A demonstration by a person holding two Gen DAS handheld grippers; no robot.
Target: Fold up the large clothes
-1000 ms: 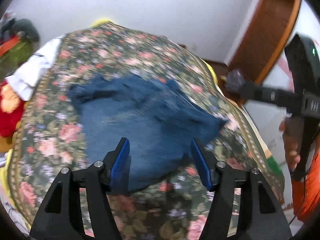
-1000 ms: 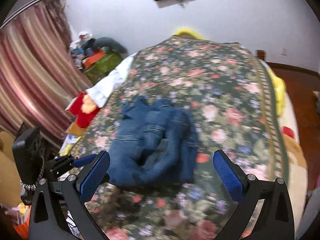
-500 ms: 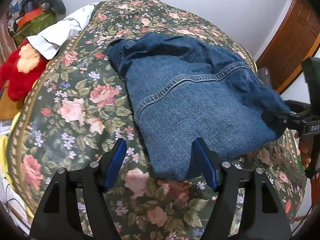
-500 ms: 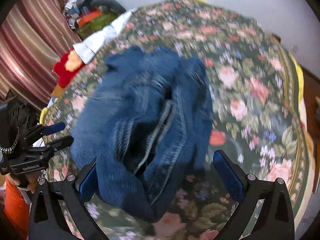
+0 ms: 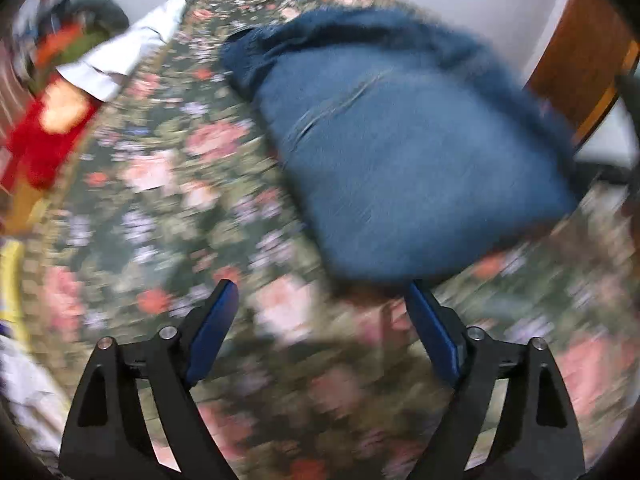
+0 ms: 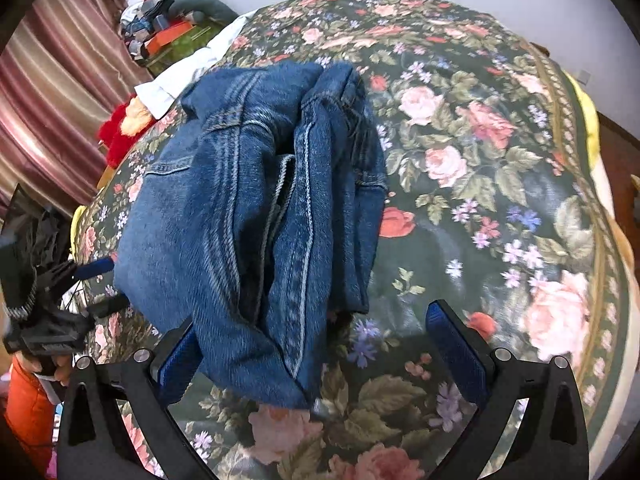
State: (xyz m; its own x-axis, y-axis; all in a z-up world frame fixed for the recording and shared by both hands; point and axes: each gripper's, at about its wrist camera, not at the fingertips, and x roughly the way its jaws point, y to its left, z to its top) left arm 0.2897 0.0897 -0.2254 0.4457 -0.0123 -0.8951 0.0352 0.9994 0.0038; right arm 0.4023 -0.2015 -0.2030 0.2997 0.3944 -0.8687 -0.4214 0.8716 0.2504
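A pair of blue jeans (image 6: 248,208) lies folded into a thick bundle on the flowered bedspread (image 6: 480,200). My right gripper (image 6: 312,318) is open wide just above the bundle's near end. The denim reaches between its fingers and drapes against the left finger (image 6: 176,360), while the right finger stands clear. In the blurred left wrist view the jeans (image 5: 400,140) lie just beyond my left gripper (image 5: 322,292), whose jaws are opening with only bedspread (image 5: 160,220) between them. The left gripper (image 6: 102,286) also shows beside the bundle's left edge.
A red plush toy (image 6: 120,128) and a white cloth (image 6: 180,76) lie at the bed's far left edge, with a clothes pile (image 6: 168,24) and a striped curtain (image 6: 48,100) behind. A wooden door (image 5: 580,60) stands to the right. A hand with an orange sleeve (image 6: 28,400) holds the left gripper.
Both grippers have come down and tilted toward the bed, so the jeans now loom large. The left jaws have spread wider. The jeans have stayed in place.
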